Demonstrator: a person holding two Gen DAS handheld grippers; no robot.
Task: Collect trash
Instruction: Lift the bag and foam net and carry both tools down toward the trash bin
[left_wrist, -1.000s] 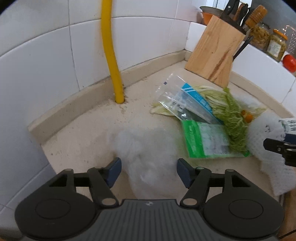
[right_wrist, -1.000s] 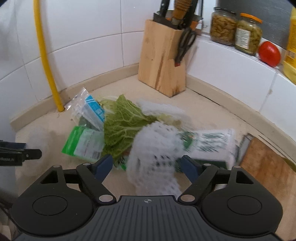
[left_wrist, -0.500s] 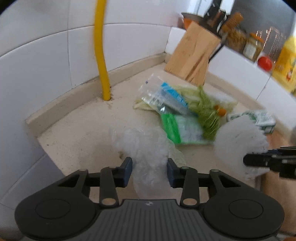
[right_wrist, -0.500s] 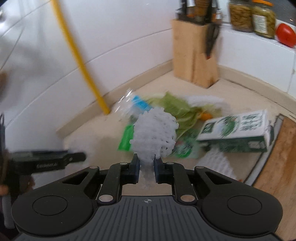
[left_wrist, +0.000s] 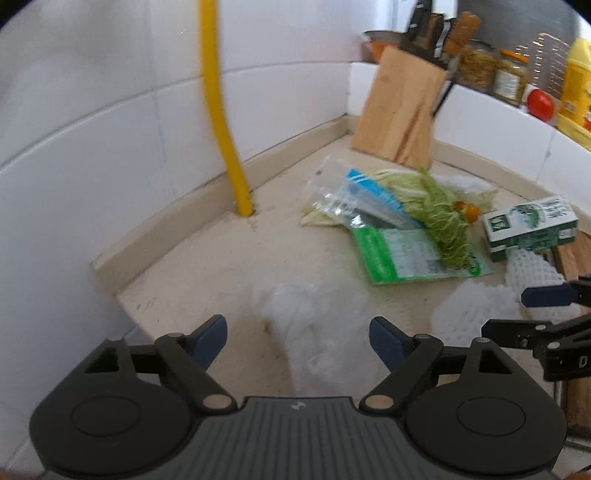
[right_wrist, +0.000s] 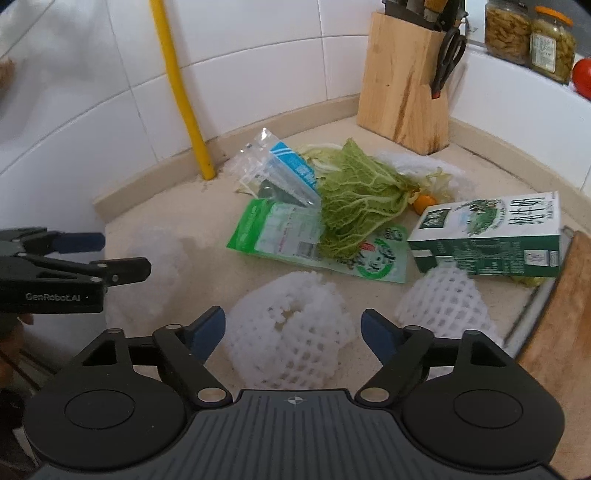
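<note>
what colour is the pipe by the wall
Yellow pipe, clearest in the right wrist view.

Open counter (right_wrist: 207, 221) left of pile | blocked ahead by foam net (right_wrist: 291, 325), cabbage leaf (right_wrist: 354, 199), milk carton (right_wrist: 491, 236) | hemmed by yellow pipe (right_wrist: 181, 92), knife block (right_wrist: 402, 85)

The left hand-held gripper (left_wrist: 297, 334) has its jaws opening over a crumpled clear plastic bag (left_wrist: 310, 332) that lies blurred between them on the beige surface (left_wrist: 207, 266). Beyond the bag lie a green packet (left_wrist: 402, 254), a leafy green (left_wrist: 443, 218) and a green-and-white carton (left_wrist: 528, 225). To the bag's right, the right hand-held gripper (left_wrist: 513, 314) reaches over white foam netting (left_wrist: 469, 314).
</note>
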